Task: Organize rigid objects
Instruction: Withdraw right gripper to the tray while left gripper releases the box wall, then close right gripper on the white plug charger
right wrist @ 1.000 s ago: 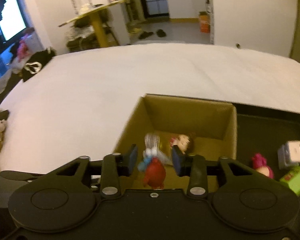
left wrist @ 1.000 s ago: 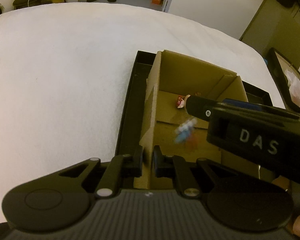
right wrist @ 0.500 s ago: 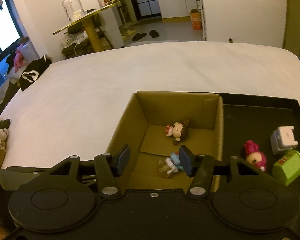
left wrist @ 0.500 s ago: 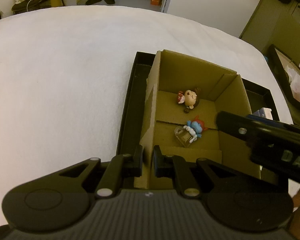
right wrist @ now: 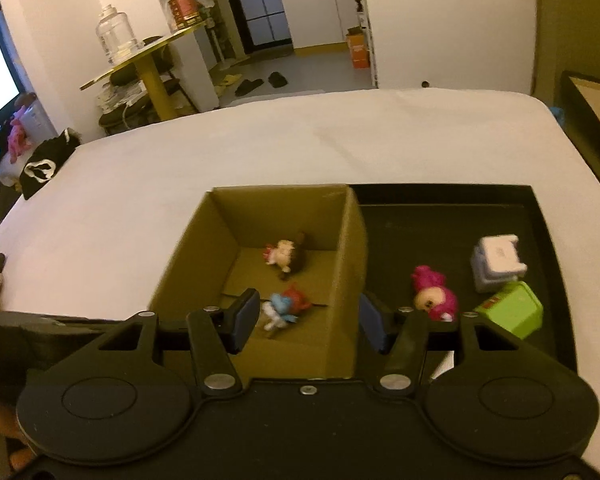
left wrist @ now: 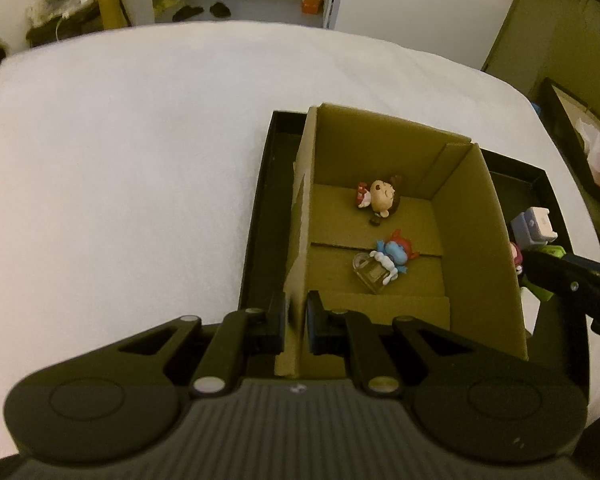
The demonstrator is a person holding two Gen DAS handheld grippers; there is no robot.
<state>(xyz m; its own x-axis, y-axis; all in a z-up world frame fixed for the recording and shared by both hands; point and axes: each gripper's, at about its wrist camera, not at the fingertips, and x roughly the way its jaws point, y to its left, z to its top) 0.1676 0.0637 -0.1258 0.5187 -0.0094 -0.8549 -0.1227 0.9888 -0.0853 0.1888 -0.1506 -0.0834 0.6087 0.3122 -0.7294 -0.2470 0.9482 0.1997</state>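
In the left wrist view, the left tongs [left wrist: 298,320] stay clamped on the cardboard box [left wrist: 480,216] wall; the blue figurine [left wrist: 394,254], just dropped, lies inside. In the right view, the right tongs [right wrist: 306,322] hang open, empty, probably heading for the pink figurine [right wrist: 436,292]

A white bed [right wrist: 220,160] fills the foreground. Beyond it, a glass jar [right wrist: 116,36] and a red tin [right wrist: 185,7] stand on a yellow side table [right wrist: 148,60]; black slippers [right wrist: 260,82] lie near an orange box [right wrist: 358,49].
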